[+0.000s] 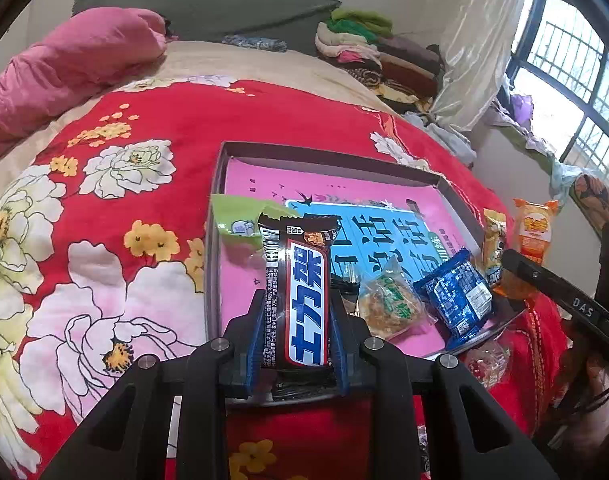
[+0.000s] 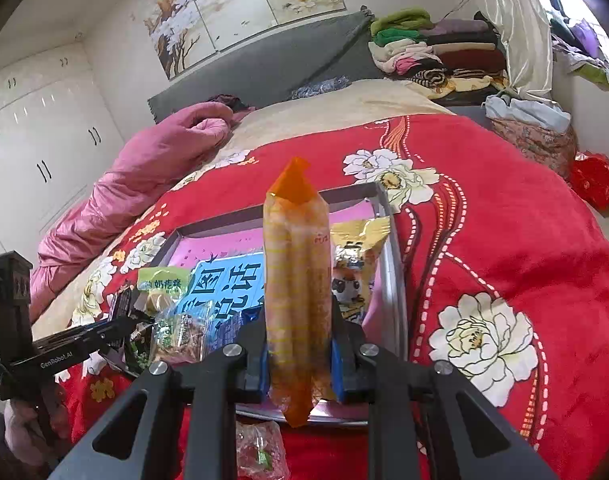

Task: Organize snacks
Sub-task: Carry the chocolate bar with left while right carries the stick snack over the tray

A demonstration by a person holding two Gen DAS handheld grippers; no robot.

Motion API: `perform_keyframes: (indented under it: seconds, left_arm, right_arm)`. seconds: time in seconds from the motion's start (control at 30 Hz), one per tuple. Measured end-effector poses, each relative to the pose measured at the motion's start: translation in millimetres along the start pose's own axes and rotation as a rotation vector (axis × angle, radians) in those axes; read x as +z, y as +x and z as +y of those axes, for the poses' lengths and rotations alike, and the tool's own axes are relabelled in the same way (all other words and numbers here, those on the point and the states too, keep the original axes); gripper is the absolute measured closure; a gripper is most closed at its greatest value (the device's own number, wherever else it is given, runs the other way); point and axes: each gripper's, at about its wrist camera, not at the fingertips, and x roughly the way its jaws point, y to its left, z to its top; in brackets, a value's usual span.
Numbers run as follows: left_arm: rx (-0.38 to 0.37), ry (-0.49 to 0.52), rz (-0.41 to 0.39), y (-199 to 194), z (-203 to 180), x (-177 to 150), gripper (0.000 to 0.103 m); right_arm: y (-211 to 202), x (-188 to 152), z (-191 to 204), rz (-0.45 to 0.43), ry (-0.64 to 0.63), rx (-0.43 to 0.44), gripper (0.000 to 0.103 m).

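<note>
Left gripper (image 1: 296, 312) clamps choc bar (image 1: 302, 292), right gripper (image 2: 298, 340) orange pack (image 2: 296, 288); red floral bedspread (image 1: 144, 120).

A dark chocolate bar (image 1: 300, 296) and an orange-wrapped snack (image 2: 298, 300) stand upright above the snack-strewn tray (image 1: 332, 158).

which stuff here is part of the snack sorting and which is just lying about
Job:
left claw shut on chocolate bar
right claw shut on orange pack
tray
green pack
blue pack
panda pack

Lying about:
pink quilt
folded clothes
curtain
</note>
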Motion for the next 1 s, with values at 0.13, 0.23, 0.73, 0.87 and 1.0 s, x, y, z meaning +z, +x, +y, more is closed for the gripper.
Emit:
perform_keyframes:
  seconds: [0.13, 0.23, 0.73, 0.87, 1.0]
  left_arm:
    - [-0.002, 0.003, 0.002, 1.0, -1.0, 0.7, 0.074]
    - [-0.001, 0.003, 0.002, 0.9, -1.4, 0.3, 0.074]
    - [0.003, 0.007, 0.001, -0.4, -3.3, -0.6, 0.074]
    - [0.004, 0.008, 0.000, 0.0, -3.4, -0.5, 0.074]
    - [0.005, 0.007, -0.003, -1.2, -2.3, -0.3, 0.074]
  right_arm:
    - [8.0, -2.3, 2.9, 0.016, -0.014, -0.004, 0.080]
    - [11.5, -3.9, 5.1, 0.026, -0.021, -0.004, 0.080]
    - [7.9, -7.2, 6.6, 0.027, -0.024, -0.012, 0.079]
    - [4.3, -6.8, 6.7, 0.023, -0.024, -0.013, 0.078]
    - [1.9, -6.4, 6.8, 0.021, -0.022, -0.011, 0.078]
